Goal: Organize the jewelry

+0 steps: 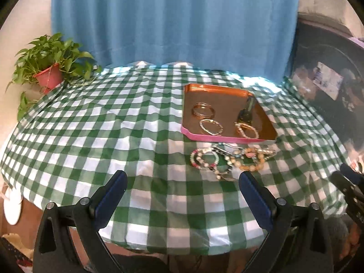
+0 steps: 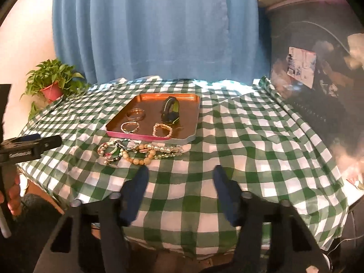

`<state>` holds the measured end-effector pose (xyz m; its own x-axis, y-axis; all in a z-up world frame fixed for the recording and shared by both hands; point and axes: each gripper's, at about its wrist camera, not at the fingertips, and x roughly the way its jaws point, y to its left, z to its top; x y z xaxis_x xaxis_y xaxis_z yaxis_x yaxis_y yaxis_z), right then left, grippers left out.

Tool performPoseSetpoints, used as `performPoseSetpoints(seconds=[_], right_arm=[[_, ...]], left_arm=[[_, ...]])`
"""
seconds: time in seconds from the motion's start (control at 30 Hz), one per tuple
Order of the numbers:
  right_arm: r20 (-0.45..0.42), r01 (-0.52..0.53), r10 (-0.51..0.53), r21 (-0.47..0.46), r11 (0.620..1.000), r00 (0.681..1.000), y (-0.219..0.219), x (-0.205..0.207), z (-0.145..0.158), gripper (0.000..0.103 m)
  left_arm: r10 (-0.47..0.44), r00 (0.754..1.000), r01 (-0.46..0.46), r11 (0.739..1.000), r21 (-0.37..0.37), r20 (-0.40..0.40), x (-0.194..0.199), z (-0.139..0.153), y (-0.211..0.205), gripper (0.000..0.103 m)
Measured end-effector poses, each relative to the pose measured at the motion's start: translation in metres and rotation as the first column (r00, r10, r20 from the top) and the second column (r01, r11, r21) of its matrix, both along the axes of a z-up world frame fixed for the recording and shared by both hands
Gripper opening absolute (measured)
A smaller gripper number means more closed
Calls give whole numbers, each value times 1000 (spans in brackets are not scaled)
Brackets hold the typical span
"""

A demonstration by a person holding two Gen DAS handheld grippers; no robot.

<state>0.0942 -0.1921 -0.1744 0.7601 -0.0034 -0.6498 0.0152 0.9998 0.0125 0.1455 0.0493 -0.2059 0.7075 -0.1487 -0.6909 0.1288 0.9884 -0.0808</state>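
A copper tray with a pink rim (image 1: 227, 139) (image 2: 145, 137) lies on the green checked tablecloth. In it are gold bangles (image 1: 203, 109) (image 2: 135, 114), a thin bracelet (image 1: 211, 126) (image 2: 130, 127), a pearl bracelet (image 1: 246, 130) (image 2: 162, 130) and a black and green watch (image 1: 246, 113) (image 2: 170, 110). A pile of beaded bracelets (image 1: 229, 159) (image 2: 136, 153) lies on the cloth just in front of the tray. My left gripper (image 1: 183, 177) is open and empty, near the pile. My right gripper (image 2: 180, 173) is open and empty, in front and right of the pile.
A potted plant (image 1: 49, 64) (image 2: 52, 83) stands at the table's far left corner. A blue curtain (image 1: 173, 22) hangs behind. A dark bin (image 2: 318, 63) stands at the right. The left gripper shows at the left edge of the right wrist view (image 2: 29, 146).
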Motion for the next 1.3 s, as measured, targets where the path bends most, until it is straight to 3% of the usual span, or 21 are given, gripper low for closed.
performPoseSetpoints(seconds=[0.17, 0.27, 0.37, 0.4, 0.43, 0.53, 0.6, 0.77, 0.83, 0.9, 1.07, 1.23, 1.3], right_arm=[[-49, -95, 102, 122, 988, 994, 3, 8, -9, 52], [-95, -125, 139, 143, 982, 986, 8, 18, -17, 63], [-121, -151, 173, 174, 973, 977, 9, 29, -26, 64], [-124, -160, 185, 191, 969, 975, 8, 33, -29, 64], [-126, -163, 191, 202, 966, 973, 8, 36, -31, 64], [-150, -138, 174, 227, 964, 973, 6, 53, -41, 62], [-182, -110, 156, 241, 964, 971, 4, 68, -50, 58], [-225, -92, 173, 328, 940, 959, 3, 101, -73, 50], [-236, -87, 171, 331, 940, 956, 5, 109, -79, 47], [-254, -69, 155, 315, 947, 955, 6, 118, -84, 43], [-265, -86, 201, 390, 917, 943, 8, 135, -95, 30], [-281, -97, 207, 361, 927, 937, 21, 145, -99, 24], [-289, -103, 205, 334, 937, 935, 26, 147, -100, 17]], left_arm=[[-27, 999, 28, 999, 22, -24, 11, -10, -10, 98], [-36, 998, 38, 999, 25, -57, 23, -19, -16, 98], [-76, 994, 78, 997, 11, -84, 37, -31, -21, 97], [-91, 992, 93, 995, 18, -90, 42, -36, -23, 92], [-105, 990, 107, 994, 22, -95, 46, -39, -25, 78], [-136, 980, 142, 989, 33, -144, 69, -55, -31, 58], [-166, 972, 175, 984, 44, -164, 85, -63, -37, 51], [-223, 961, 239, 967, 85, -165, 114, -72, -49, 45], [-209, 959, 229, 969, 90, -190, 125, -80, -51, 24], [-202, 961, 221, 972, 81, -190, 131, -85, -51, 20], [-207, 961, 217, 975, 35, -183, 136, -90, -45, 11], [-192, 969, 204, 977, 67, -154, 134, -88, -43, 2], [-170, 974, 180, 982, 57, -149, 132, -86, -38, 1]])
